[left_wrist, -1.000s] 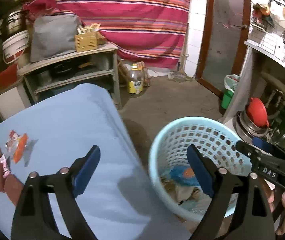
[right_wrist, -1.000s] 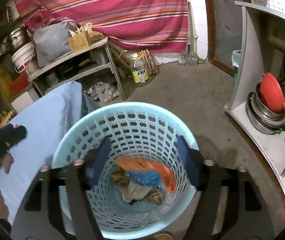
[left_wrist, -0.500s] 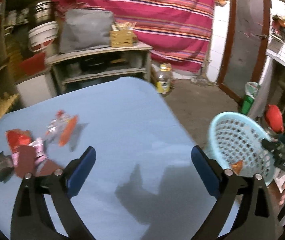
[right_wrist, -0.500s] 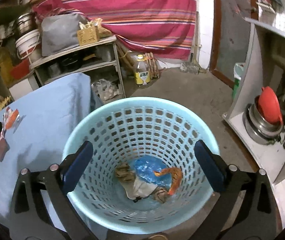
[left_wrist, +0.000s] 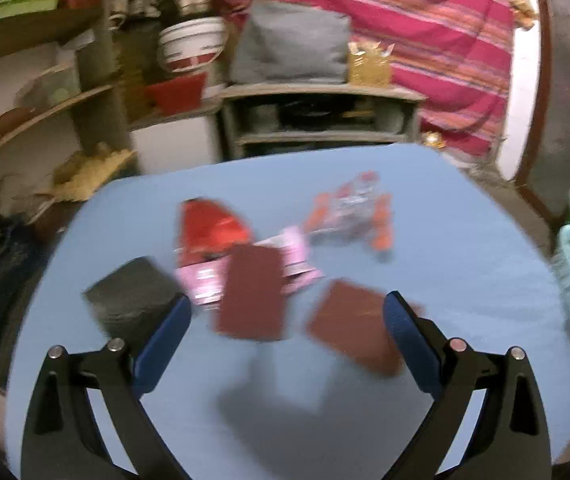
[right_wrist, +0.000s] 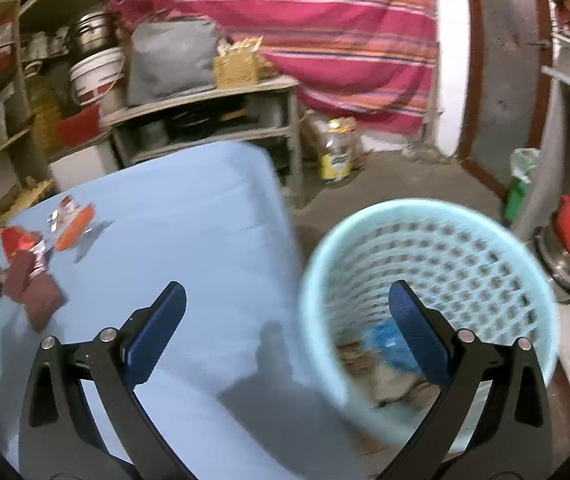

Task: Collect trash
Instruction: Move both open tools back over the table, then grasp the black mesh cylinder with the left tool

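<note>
You are swinging both tongs away from the basket (right_wrist: pixel 425 292) and back over the blue table (left_wrist: pixel 465 264), and that is the big change: a moment ago your left tongs were looking half into the basket, and now they are looking at the pile of trash on the table. A moment ago your right tongs were right over the basket, dropping an orange wrapper in; now they are sitting over the table's edge with the basket off to their right. That wrapper is probably inside now, though the blur is hiding it, so I think you are going for the next piece. The left tongs (left_wrist: pixel 285 320) are wide open and holding nothing. The right tongs (right_wrist: pixel 287 308) are wide open and empty too. The basket is standing on the floor just beside the table, with blue and brown trash lying in its bottom. On the table, the two brown packets (left_wrist: pixel 253 292) are lying nearest, right between the left tongs' blue tips. The black packet (left_wrist: pixel 133 300) is lying just beside the left tip. The pink wrapper (left_wrist: pixel 201 276) and the red wrapper (left_wrist: pixel 209 228) are lying a bit farther back on the table. The clear orange wrapper (left_wrist: pixel 349 208) is lying farthest back.
</note>
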A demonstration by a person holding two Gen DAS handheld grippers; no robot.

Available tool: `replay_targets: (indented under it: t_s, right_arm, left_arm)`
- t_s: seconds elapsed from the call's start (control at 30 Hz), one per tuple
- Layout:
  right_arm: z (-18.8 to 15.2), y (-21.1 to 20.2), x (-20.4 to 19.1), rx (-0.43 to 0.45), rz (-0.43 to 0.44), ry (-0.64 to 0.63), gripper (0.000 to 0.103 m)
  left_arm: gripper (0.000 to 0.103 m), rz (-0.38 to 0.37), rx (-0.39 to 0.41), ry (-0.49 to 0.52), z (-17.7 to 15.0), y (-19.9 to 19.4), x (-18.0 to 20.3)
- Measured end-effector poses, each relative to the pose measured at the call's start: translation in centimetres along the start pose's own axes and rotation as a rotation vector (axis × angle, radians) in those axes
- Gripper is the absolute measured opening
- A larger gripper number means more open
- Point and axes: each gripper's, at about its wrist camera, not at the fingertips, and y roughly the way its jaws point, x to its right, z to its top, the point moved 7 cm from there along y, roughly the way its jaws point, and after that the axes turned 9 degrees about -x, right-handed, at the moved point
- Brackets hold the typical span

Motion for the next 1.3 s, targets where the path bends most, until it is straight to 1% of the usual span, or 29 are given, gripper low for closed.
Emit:
replay_targets:
  t_s: [0.07, 0.13, 0.2, 0.27, 0.37, 0.4, 0.47, 0.53, 0.67, 0.73, 0.83, 0.9, 0.97, 1.03, 1.1, 1.13, 1.2, 1.3]
  right_arm:
    - [-0.3, 0.8, -1.8, -0.021, 0.010, -0.011, 0.099]
    - [-0.3, 1.3, -3.4, -0.030, 0.020, -0.020, 0.099]
    - [-0.2, 1.8, -5.2, -0.043, 0.039, -0.033, 0.099]
    - [-0.2, 2.3, -6.8, -0.058, 0.059, -0.047, 0.099]
    - [-0.3, 2.9, -8.9, -0.073, 0.071, -0.063, 0.099]
    - [-0.3, 3.2, -9.5, -0.076, 0.075, -0.071, 0.099]
    - [-0.4, 3.6, -10.8, -0.088, 0.077, -0.090, 0.099]
    - [-0.5, 3.9, -11.7, -0.097, 0.079, -0.103, 0.099]
    - [-0.3, 4.5, -13.2, -0.101, 0.079, -0.126, 0.099]
    - [-0.1, 4.6, -13.5, -0.100, 0.078, -0.129, 0.099]
    - [0.1, 5.2, -14.4, -0.112, 0.091, -0.130, 0.099]
    - [0.2, 5.3, -14.8, -0.117, 0.095, -0.132, 0.099]
    - [0.2, 5.5, -15.4, -0.121, 0.101, -0.137, 0.099]
    - [0.1, 5.5, -16.1, -0.122, 0.110, -0.151, 0.099]
    - [0.1, 5.5, -16.9, -0.122, 0.109, -0.169, 0.099]
    - [0.0, 5.5, -17.3, -0.122, 0.109, -0.181, 0.099]
    - [-0.1, 5.6, -18.0, -0.121, 0.111, -0.197, 0.099]
    - [-0.2, 5.8, -19.2, -0.129, 0.120, -0.217, 0.099]
  left_arm:
    - [0.095, 0.011, -0.024, -0.021, -0.1, 0.5, -2.4]
    - [0.095, 0.028, -0.016, -0.033, 0.0, 0.4, -4.3]
    - [0.096, 0.046, -0.003, -0.026, 0.1, 0.3, -6.0]
    - [0.097, 0.057, -0.021, -0.013, 0.1, 1.0, -7.7]
    - [0.097, 0.046, -0.052, -0.042, -0.2, 2.3, -10.0]
    - [0.097, 0.028, -0.064, -0.050, -0.3, 2.8, -10.6]
    - [0.097, 0.002, -0.078, -0.029, -0.2, 3.7, -10.9]
    - [0.097, 0.010, -0.086, 0.000, -0.2, 4.8, -11.4]
    - [0.097, -0.026, -0.098, 0.021, 0.0, 6.4, -11.7]
    - [0.097, -0.074, -0.112, 0.028, 0.1, 6.8, -11.5]
    - [0.097, -0.145, -0.110, 0.010, 0.2, 7.1, -11.4]
    - [0.097, -0.174, -0.130, -0.002, 0.0, 7.5, -11.4]
    - [0.097, -0.182, -0.143, -0.007, -0.1, 7.9, -11.4]
    - [0.095, -0.181, -0.127, -0.011, 0.2, 7.6, -11.4]
    - [0.090, -0.188, -0.100, -0.012, 0.4, 7.0, -11.3]
    - [0.083, -0.193, -0.099, -0.009, 0.4, 6.9, -11.2]
    - [0.081, -0.196, -0.093, 0.004, 0.4, 6.7, -11.0]
    - [0.079, -0.172, -0.080, 0.039, 0.3, 6.5, -10.6]
